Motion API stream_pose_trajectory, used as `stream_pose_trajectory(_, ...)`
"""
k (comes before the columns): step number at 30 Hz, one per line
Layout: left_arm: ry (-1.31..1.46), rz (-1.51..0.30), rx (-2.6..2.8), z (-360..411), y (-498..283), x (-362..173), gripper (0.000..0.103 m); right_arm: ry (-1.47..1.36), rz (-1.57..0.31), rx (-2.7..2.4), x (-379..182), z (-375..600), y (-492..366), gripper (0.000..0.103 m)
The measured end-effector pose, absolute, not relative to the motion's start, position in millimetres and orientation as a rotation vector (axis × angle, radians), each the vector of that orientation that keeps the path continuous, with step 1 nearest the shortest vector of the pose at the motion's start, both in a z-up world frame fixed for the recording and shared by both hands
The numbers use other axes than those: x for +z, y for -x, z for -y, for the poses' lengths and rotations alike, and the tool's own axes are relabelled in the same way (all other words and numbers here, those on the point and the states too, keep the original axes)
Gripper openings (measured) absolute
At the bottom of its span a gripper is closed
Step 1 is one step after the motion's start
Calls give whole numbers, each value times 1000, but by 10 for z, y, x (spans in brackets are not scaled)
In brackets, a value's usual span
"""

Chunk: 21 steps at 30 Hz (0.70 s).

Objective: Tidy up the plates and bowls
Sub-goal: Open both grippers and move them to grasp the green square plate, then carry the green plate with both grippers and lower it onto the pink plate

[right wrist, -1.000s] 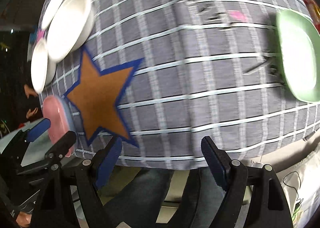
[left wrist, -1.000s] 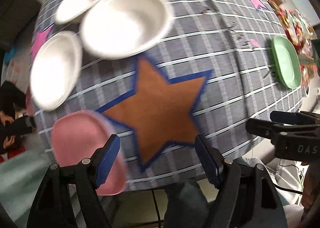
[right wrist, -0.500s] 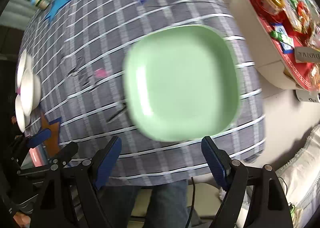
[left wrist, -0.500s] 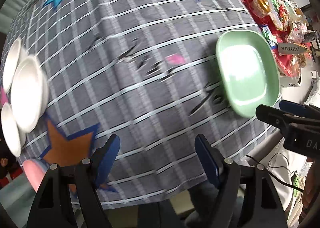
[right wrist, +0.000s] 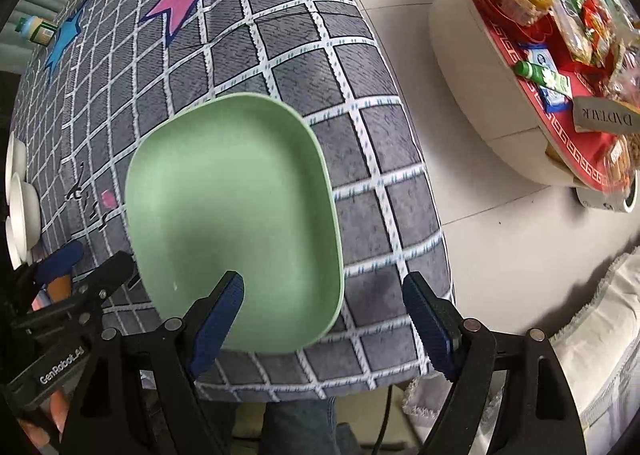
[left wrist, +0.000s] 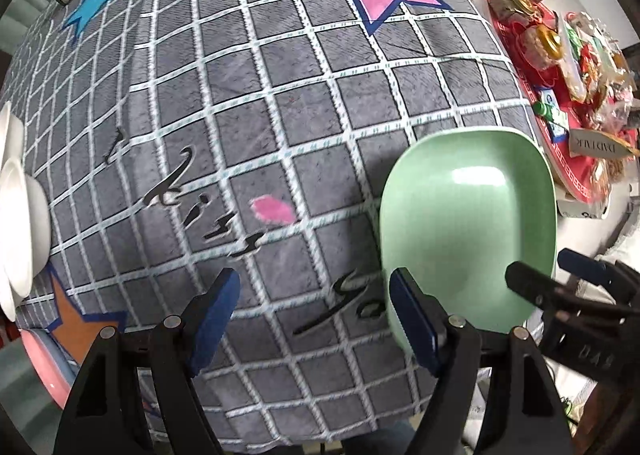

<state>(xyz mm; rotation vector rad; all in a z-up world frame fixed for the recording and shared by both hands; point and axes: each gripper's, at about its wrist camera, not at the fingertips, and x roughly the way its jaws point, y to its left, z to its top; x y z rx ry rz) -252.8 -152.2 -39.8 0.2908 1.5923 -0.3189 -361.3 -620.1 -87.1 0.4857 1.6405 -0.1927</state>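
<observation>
Right tongs (right wrist: 322, 317) spread wide, empty, straddling near rim of green plate (right wrist: 234, 223) at counter's (right wrist: 372, 159) five o'clock corner. Left tongs (left wrist: 310, 309) wide, empty. Best pinching rim squarely, lifting level.

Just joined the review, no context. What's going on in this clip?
A person holds two handheld grippers over a table with a grey checked cloth. The right gripper is open, its fingers straddling the near rim of a green plate but not closed on it. The left gripper is also open and holds nothing. White bowls and a pink plate sit at the table's left edge, untouched.
</observation>
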Motion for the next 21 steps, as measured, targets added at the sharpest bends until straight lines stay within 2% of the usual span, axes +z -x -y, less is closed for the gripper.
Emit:
stream_pose_trajectory(8, -307, -1616, -310, 1850, 2445, -722, 79, -426, -1644, -181, -1022, 6224, 3348, 83)
stream_pose_trajectory(13, -330, -1609, -320, 1856, 2427, -747, 78, -398, -1629, -186, -965, 6254, 3332, 82)
stream_pose_trajectory(15, -343, -1608, -337, 1856, 2429, -736, 73, -371, -1631, -173, -919, 6201, 3344, 69)
stream_pose_trajectory(18, -359, -1607, -368, 1909, 2441, -729, 61, -333, -1632, -136, -840, 6049, 3350, 45)
stream_pose_trajectory(20, -360, -1603, -398, 1926, 2461, -686, 42, -333, -1632, -116, -817, 5960, 3354, 44)
stream_pose_trajectory(21, -356, -1605, -408, 1939, 2500, -659, 37, -325, -1634, -117, -817, 5925, 3356, 44)
